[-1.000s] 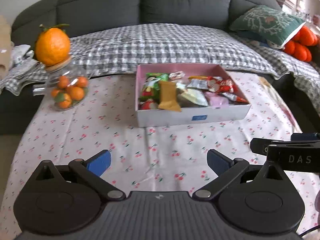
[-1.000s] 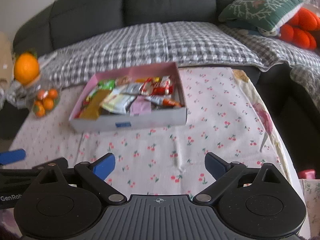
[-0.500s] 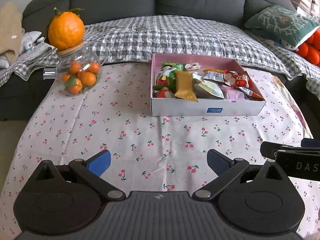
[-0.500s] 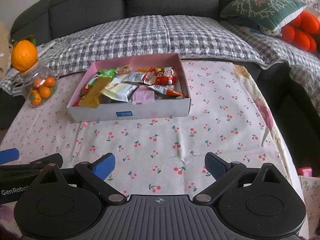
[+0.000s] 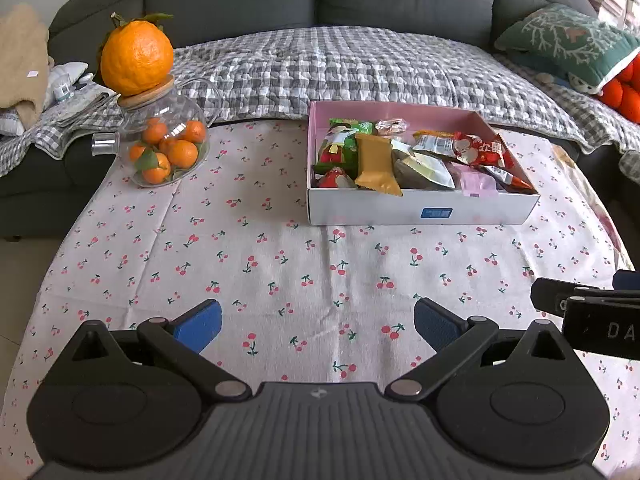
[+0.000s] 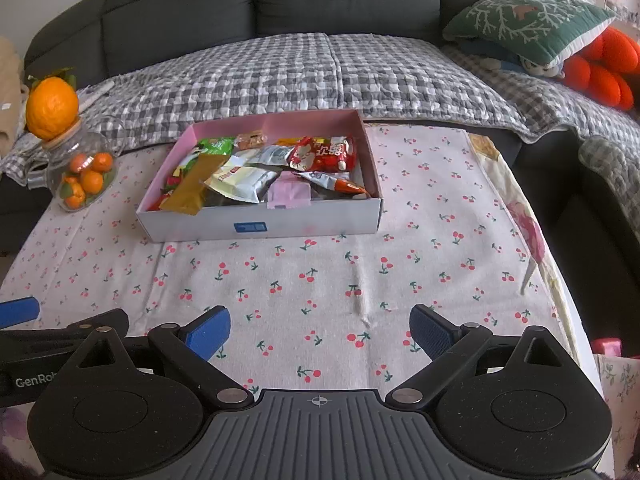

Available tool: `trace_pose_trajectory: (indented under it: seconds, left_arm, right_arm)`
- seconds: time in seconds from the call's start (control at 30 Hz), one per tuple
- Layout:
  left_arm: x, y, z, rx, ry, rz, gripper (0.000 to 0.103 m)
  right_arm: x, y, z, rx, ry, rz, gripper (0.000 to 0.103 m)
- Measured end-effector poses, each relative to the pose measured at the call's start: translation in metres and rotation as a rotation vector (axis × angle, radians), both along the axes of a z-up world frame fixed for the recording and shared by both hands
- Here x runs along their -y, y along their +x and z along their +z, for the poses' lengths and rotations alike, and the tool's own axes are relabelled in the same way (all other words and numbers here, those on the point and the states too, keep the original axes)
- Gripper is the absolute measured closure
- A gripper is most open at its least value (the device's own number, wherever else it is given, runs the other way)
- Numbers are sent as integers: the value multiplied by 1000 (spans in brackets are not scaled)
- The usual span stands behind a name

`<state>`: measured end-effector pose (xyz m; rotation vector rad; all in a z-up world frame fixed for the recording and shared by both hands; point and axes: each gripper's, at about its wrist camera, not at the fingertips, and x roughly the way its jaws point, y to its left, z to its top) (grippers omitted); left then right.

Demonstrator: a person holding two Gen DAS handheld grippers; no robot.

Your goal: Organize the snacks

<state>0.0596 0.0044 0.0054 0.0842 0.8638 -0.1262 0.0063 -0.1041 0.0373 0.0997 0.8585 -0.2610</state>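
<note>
A shallow white box with a pink inside sits at the far side of the cherry-print tablecloth. It holds several wrapped snacks, among them a mustard-yellow packet, a red packet and a pink one. My left gripper hovers open over the near cloth, well short of the box, with nothing between its blue pads. My right gripper is open too, also near the front edge. Each gripper's body shows at the edge of the other's view.
A glass jar of small oranges, with a big orange on its lid, stands at the table's far left. Behind the table runs a dark sofa with a checked blanket and a green cushion. The table's right edge drops off.
Both views have swung and drawn back a little: the box and jar have shifted rightward in the left wrist view and sit more squarely in the right one. Both grippers stay open.
</note>
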Motion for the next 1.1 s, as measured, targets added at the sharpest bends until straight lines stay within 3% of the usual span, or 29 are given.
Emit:
trace_pose_trajectory:
  seconds: [1.1]
  left_arm:
    - [0, 0, -2, -9, 3, 0, 0]
  right_arm:
    - [-1, -1, -1, -2, -7, 8, 5]
